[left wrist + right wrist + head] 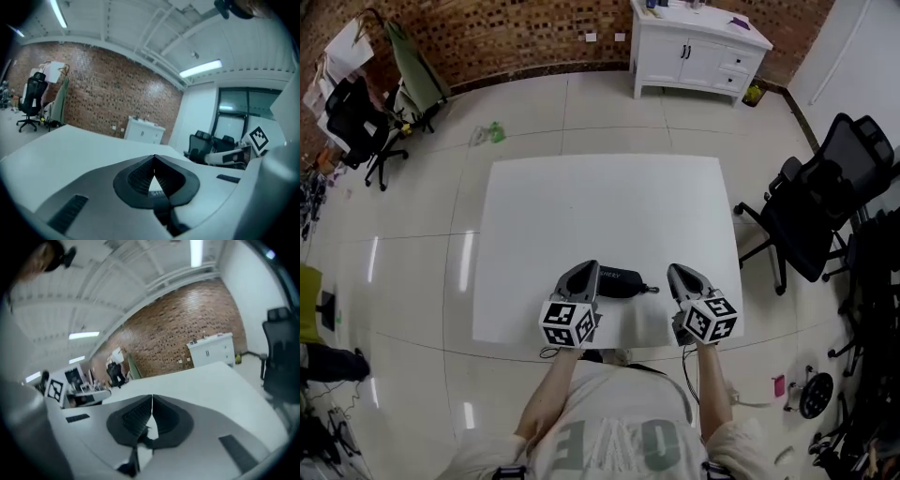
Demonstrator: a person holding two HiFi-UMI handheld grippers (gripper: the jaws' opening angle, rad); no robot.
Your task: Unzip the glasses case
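Observation:
A black glasses case point(621, 282) lies on the white table point(600, 216) near its front edge, its zip pull pointing right. My left gripper point(584, 274) sits just left of the case, and my right gripper point(681, 276) a short way to its right. Both are shut with nothing between the jaws; in the left gripper view point(153, 159) and the right gripper view point(152, 399) the pads meet at the tips. The case does not show in either gripper view.
A black office chair point(811, 211) stands close to the table's right side. A white cabinet point(698, 47) is against the brick wall behind, and another chair with draped clothes point(366, 112) stands at the far left.

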